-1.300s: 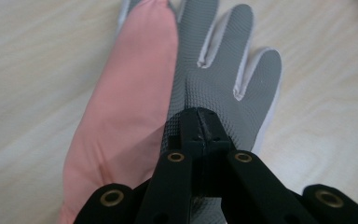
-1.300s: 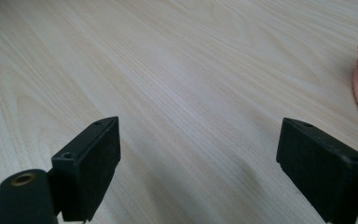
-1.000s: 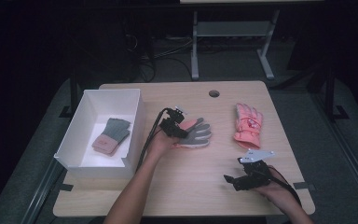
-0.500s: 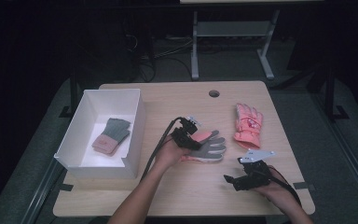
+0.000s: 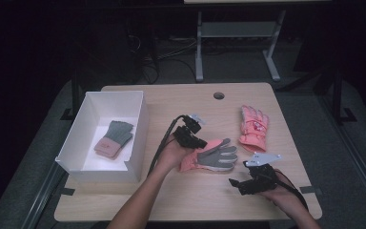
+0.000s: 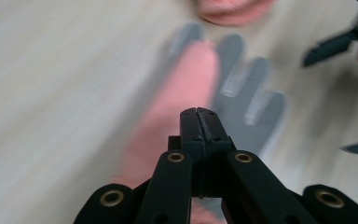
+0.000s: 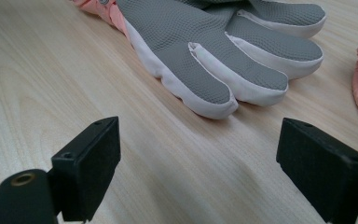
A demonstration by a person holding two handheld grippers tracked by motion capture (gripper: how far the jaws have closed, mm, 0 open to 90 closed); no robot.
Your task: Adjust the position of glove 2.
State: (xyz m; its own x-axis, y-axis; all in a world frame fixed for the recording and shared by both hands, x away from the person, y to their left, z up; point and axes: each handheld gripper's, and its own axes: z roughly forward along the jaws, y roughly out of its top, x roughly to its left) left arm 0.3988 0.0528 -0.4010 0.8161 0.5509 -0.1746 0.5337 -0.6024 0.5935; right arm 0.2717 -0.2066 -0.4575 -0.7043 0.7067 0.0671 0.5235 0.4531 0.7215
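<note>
Right of the white box (image 5: 138,138) on the wooden table (image 5: 171,195) there's a pink ski glove with a grey palm (image 5: 210,157), lying palm up with its fingers pointing away from the box. The left gripper (image 5: 196,140) sits at the glove's cuff end, the end nearer the box, and in the left gripper view its jaws are pressed tight together. That shot's blurry, so I honestly can't tell if any fabric is pinched between them; the pink cuff and grey fingers (image 6: 242,79) just show past the tips. The right gripper (image 5: 236,183) is on the far side of the glove from the box, nearer the person, jaws spread wide with nothing in them, pointing at the glove's fingertips (image 7: 214,93). A second pink glove (image 5: 253,126) lies farther from the box, back side up. Inside the box is a grey and pink glove (image 5: 114,138).
</note>
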